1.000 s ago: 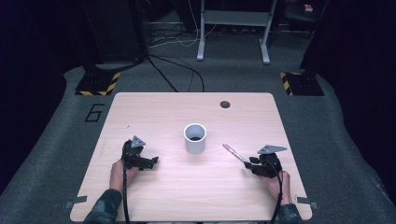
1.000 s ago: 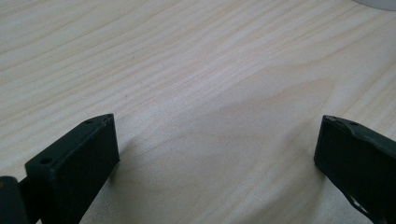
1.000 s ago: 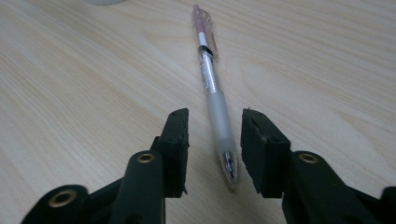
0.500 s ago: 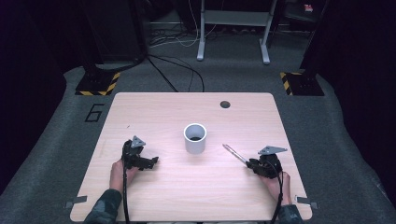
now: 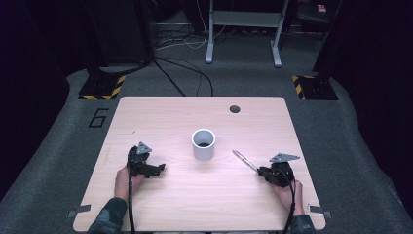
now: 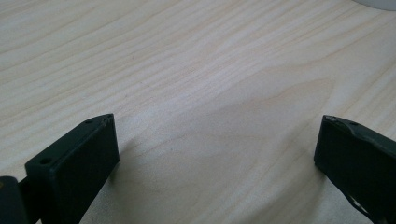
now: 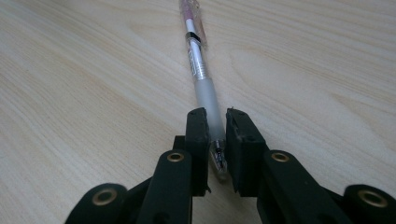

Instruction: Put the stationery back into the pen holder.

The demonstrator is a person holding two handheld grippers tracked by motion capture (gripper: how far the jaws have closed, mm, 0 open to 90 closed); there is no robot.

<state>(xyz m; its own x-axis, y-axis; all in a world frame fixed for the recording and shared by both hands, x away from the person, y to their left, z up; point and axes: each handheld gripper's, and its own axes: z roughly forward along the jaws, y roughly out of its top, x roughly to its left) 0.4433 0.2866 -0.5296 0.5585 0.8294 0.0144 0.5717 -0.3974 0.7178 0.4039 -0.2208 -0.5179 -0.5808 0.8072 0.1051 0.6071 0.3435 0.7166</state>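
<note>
Each hand-held gripper, the left point(image 5: 146, 167) and the right point(image 5: 273, 174), is built of matt black parts topped by a grey three-cornered plate. A black cable is trailed from each along the forearm. Brass-coloured rivets are set in the right one's linkage. Dark sleeves are worn.

Left claw point(image 5: 157, 169) low by the tabletop point(image 5: 204, 204), jaws wide apart, empty. Right claw point(image 7: 217, 135) low, jaws just closing, clamped on pen point(image 7: 200, 70).

A slim pen point(image 7: 204, 88) with a clear barrel and frosted grip lies flat on the counter point(image 7: 84, 93), its tip end pinched between the right tongs point(image 7: 216, 135), its length pointing straight away from them.
</note>
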